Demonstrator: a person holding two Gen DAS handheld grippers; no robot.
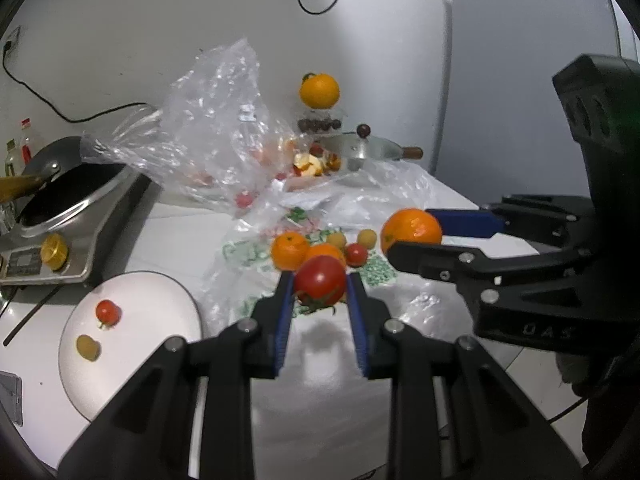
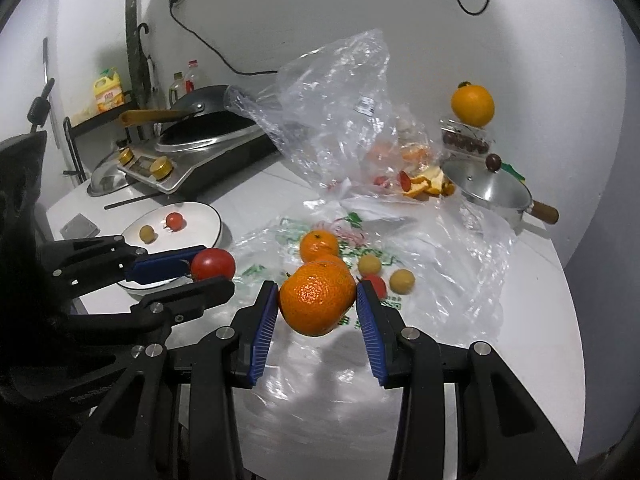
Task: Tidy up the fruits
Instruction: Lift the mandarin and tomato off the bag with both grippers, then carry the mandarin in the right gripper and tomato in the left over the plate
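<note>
My left gripper point(image 1: 319, 289) is shut on a large red tomato point(image 1: 320, 280) and holds it above the table; it also shows in the right wrist view point(image 2: 212, 264) beside the plate. My right gripper point(image 2: 317, 298) is shut on an orange point(image 2: 316, 298), lifted above the plastic bag; this orange shows in the left wrist view point(image 1: 411, 229). A white plate point(image 1: 160, 292) at the left holds a small red tomato point(image 1: 108, 312) and a small yellow fruit point(image 1: 88, 347). More oranges point(image 1: 289, 250), yellow fruits point(image 1: 366, 237) and a cherry tomato point(image 1: 356, 254) lie on the printed bag.
An induction cooker with a black wok point(image 1: 68, 196) stands at the left. A crumpled clear bag point(image 1: 216, 132) with peels rises behind the fruit. A steel lidded pot point(image 2: 492, 192) and an orange on a clear box point(image 2: 472, 104) stand at the back right.
</note>
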